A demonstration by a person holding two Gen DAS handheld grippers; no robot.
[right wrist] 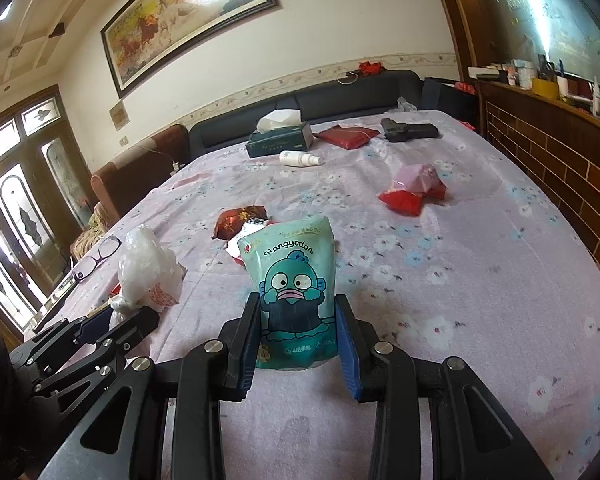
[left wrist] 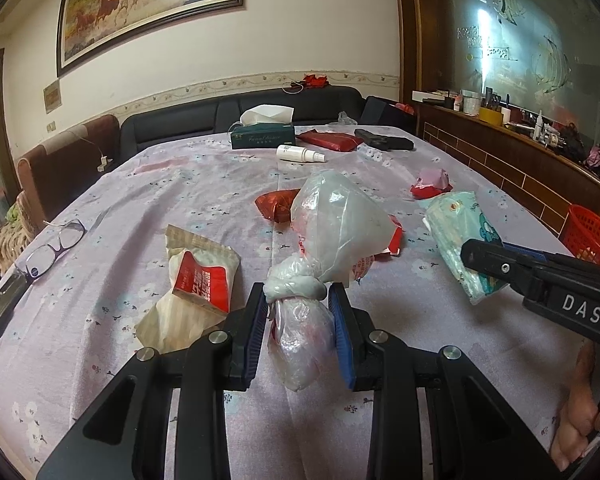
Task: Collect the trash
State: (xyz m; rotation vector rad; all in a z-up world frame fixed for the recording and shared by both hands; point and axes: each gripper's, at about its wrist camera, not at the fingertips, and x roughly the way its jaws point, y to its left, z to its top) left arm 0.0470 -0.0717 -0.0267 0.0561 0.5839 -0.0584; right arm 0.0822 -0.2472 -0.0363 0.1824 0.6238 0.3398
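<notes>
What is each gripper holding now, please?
Left gripper: closed on the knotted plastic bag.
Right gripper: closed on the teal tissue pack.

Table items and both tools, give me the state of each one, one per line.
Left tool: shut on the knotted plastic bag.
Knotted plastic bag: tied, gripped just below the knot.
Right tool: shut on the teal tissue pack.
Teal tissue pack: upright between the pads.
Tissue box: open, tissue sticking out.
Glasses: unfolded, lying on the cloth.
Spray bottle: lying on its side.
</notes>
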